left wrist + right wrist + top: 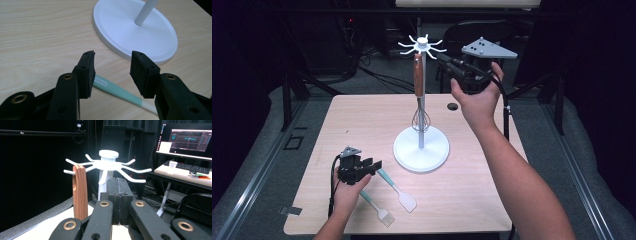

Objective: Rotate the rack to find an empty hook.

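A white utensil stand point(421, 146) rises from mid-table, with a crown of hooks point(421, 45) at its top. A whisk with a wooden handle point(418, 75) hangs from one hook; the handle point(80, 192) is just left of my right gripper point(119, 192). That right gripper point(441, 56) is held high beside the hooks point(107, 163), shut with nothing between its jaws. My left gripper point(373, 166) sits low at the table's front left, open. A teal-handled spatula point(115, 88) lies on the table under its jaws. A teal brush point(379, 209) lies beside the spatula point(399, 192).
The stand's round base point(135, 30) lies just beyond my left gripper point(112, 67). The wooden table point(362, 120) has a small dark hole point(452, 106) near its back edge. A desk with a monitor point(190, 140) and a black chair point(195, 212) stand behind the table.
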Demonstrator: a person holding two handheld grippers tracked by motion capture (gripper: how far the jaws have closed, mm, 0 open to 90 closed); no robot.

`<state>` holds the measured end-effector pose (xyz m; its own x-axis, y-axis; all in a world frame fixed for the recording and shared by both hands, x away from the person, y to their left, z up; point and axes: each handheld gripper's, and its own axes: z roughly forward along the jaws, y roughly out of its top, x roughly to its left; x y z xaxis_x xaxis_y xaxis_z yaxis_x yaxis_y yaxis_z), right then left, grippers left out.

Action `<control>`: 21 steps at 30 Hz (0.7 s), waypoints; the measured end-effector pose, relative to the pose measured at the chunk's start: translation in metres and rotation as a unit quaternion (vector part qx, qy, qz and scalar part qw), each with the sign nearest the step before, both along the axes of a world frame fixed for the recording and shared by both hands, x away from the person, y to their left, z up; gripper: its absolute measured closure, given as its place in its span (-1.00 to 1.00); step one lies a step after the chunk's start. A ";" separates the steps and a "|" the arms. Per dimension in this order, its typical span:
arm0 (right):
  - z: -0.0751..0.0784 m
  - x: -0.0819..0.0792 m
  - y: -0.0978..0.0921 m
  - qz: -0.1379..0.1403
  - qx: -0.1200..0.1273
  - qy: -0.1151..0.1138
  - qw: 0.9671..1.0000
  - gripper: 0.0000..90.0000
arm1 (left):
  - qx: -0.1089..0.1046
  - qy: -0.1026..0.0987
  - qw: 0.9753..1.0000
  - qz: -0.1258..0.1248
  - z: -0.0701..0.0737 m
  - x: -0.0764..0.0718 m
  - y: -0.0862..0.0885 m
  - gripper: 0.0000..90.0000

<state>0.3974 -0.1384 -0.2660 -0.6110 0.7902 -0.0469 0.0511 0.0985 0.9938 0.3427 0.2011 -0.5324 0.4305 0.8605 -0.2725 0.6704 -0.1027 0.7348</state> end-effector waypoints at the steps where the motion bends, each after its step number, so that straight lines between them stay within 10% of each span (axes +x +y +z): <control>1: 0.000 0.000 0.001 0.001 0.001 0.000 1.000 1.00 | 0.001 0.000 1.000 0.000 0.000 0.000 0.000 0.21; 21: 0.003 -0.012 0.027 0.022 -0.028 -0.019 0.999 1.00 | -0.005 0.001 1.000 0.001 0.000 0.001 0.001 0.21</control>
<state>0.3851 -0.1116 -0.2630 -0.6417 0.7585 -0.1135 0.0088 0.1552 0.9878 0.3435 0.2021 -0.5323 0.4278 0.8591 -0.2810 0.6717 -0.0942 0.7348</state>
